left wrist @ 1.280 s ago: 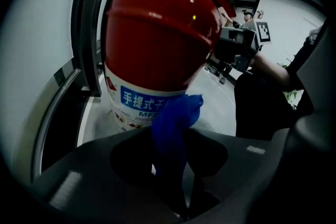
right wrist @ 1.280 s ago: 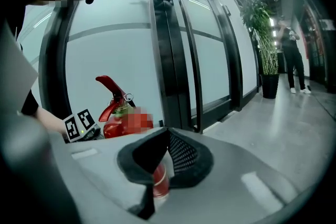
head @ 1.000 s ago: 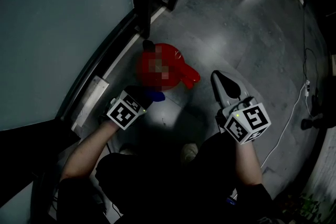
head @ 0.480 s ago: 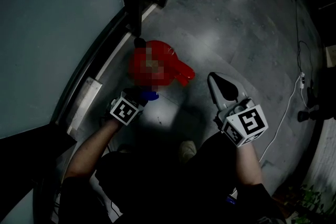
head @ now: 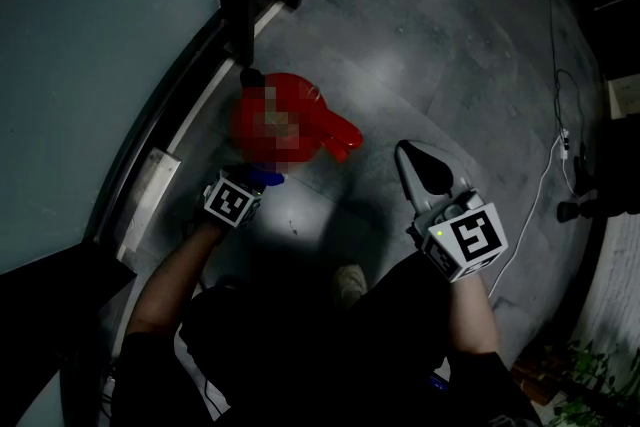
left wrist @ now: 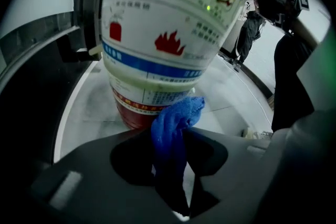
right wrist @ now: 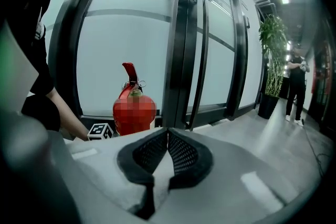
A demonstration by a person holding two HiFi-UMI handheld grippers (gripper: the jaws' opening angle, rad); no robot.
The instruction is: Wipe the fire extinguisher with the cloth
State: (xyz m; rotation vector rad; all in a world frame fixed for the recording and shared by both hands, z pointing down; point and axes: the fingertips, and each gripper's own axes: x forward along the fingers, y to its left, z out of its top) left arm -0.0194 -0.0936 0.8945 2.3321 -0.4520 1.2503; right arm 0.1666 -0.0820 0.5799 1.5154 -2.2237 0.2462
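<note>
A red fire extinguisher [head: 285,120] stands on the floor by the glass wall; the left gripper view shows its label and red base [left wrist: 168,44] close up, and the right gripper view has it [right wrist: 134,110] farther off. My left gripper [head: 255,180] is shut on a blue cloth [left wrist: 173,128], whose bunched tip touches the extinguisher's lower body. The cloth [head: 267,177] peeks out blue beside the gripper in the head view. My right gripper [head: 420,160] hangs to the right of the extinguisher, shut and empty, away from it [right wrist: 168,134].
A glass wall with dark frames [head: 235,5] runs along the left, with a sill [head: 150,190] at its foot. A white cable [head: 545,185] trails across the grey floor at right. A potted plant [right wrist: 273,60] and a standing person [right wrist: 296,84] are far off.
The left gripper with the cloth has moved a little left and closer to the extinguisher's base. The right gripper has barely shifted.
</note>
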